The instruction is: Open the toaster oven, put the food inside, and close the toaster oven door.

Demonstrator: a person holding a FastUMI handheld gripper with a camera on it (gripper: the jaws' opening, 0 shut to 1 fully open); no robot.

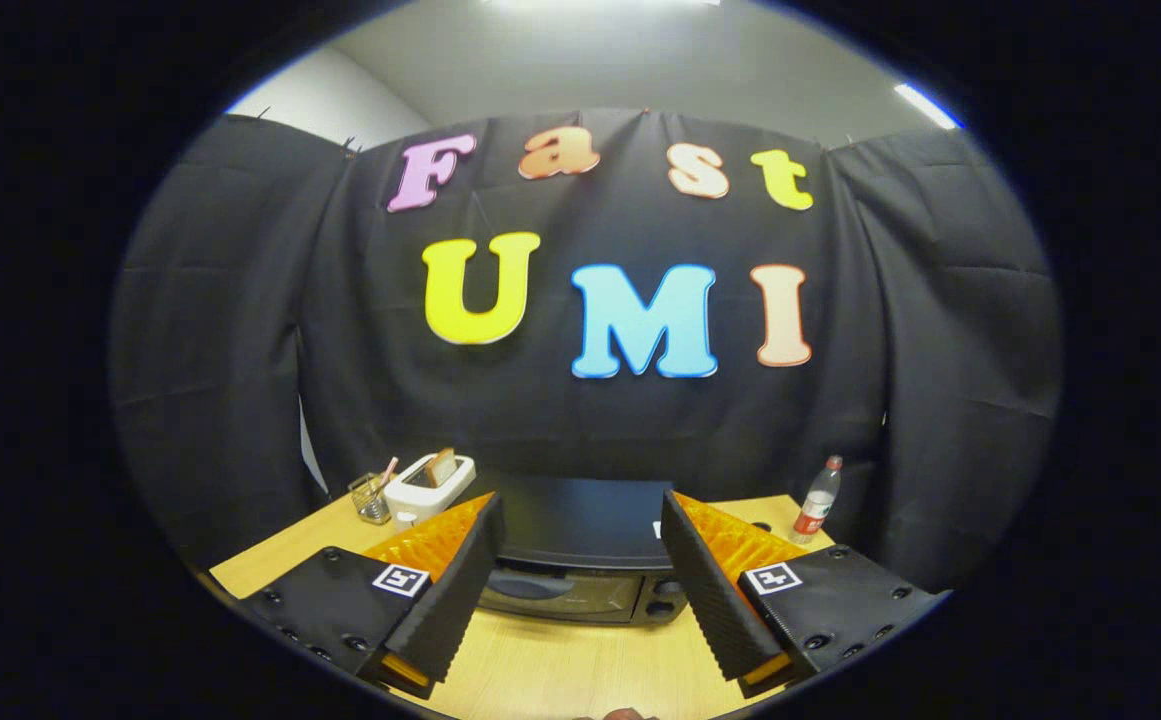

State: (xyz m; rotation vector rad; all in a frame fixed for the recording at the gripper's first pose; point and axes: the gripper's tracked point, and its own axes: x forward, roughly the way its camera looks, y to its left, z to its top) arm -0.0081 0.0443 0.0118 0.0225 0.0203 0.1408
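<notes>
1. Seeing toaster oven [580,560] only partly, my fingers [440,600] cover its sides; food not made out
2. Gripper [580,600] spread apart, empty; oven sits just beyond, on table [560,670], door closed

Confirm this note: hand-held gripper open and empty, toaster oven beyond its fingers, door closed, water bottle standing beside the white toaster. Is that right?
One error. In the gripper view the bottle stands on the far side of the oven from the toaster, not beside it. The rest holds: hand-held gripper open and empty, door closed.
</notes>
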